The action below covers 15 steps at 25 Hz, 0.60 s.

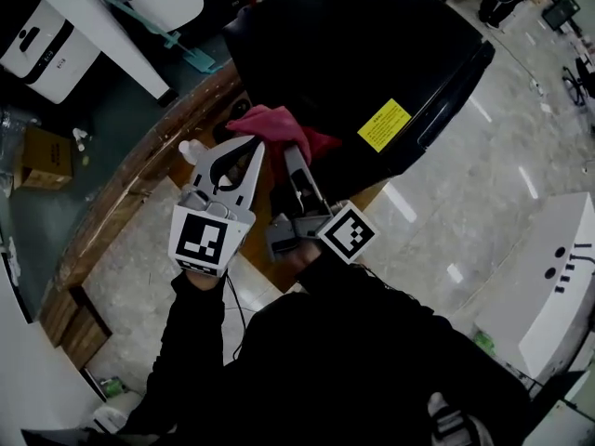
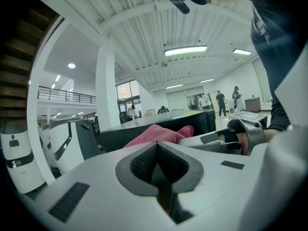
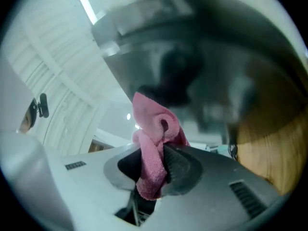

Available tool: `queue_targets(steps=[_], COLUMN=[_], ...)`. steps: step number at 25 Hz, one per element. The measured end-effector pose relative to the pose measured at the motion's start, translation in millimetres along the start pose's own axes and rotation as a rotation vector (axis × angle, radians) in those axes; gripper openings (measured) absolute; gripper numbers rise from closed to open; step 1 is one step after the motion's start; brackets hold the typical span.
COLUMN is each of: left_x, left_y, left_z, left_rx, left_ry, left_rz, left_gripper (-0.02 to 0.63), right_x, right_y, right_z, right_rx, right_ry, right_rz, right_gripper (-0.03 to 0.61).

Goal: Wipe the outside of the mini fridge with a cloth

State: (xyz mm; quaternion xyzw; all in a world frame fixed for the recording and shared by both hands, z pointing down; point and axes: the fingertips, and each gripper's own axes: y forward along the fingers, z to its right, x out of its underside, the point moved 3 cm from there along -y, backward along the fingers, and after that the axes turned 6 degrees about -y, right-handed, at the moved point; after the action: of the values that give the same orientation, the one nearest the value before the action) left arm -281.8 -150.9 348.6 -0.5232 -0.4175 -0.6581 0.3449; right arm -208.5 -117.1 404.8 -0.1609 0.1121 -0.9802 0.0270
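Cloth (image 3: 153, 129) is clamped in the right gripper (image 3: 155, 160) at the mini fridge (image 1: 372, 54); left gripper (image 2: 156, 150) closed, empty.

Wooden platform (image 1: 121, 193) carries the black fridge (image 1: 363, 54). Glossy grey floor (image 1: 493, 156) lies around it, with a white unit (image 1: 548, 286) and a cardboard box (image 1: 45, 154) on it.

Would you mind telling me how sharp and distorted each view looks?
Head view: sharp, fisheye-bowed, light streaks glaring on the glossy floor. Left gripper view: crisp, dark vignetted corners, ceiling beams curved. Right gripper view: the pink cloth is fairly sharp, but the mini fridge behind it is smeared and out of focus.
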Motion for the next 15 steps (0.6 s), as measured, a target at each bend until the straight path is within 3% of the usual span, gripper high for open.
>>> queue_targets(steps=[6, 8, 15], left_x=[-19.2, -10.6, 43.8], left_y=[28.9, 38.0, 58.7], left_z=[46.8, 55.2, 59.8], left_rx=[0.082, 0.108, 0.126], left_ry=[0.035, 0.051, -0.034], left_rz=[-0.010, -0.031, -0.113], left_gripper=[0.006, 0.006, 0.006], right_x=[-53.4, -56.7, -45.3], right_y=[-30.2, -33.9, -42.6], right_z=[10.8, 20.6, 65.0], right_rx=[0.045, 0.049, 0.073], right_ry=[0.005, 0.045, 0.092], right_rz=[0.099, 0.110, 0.109], right_gripper=[0.077, 0.078, 0.078])
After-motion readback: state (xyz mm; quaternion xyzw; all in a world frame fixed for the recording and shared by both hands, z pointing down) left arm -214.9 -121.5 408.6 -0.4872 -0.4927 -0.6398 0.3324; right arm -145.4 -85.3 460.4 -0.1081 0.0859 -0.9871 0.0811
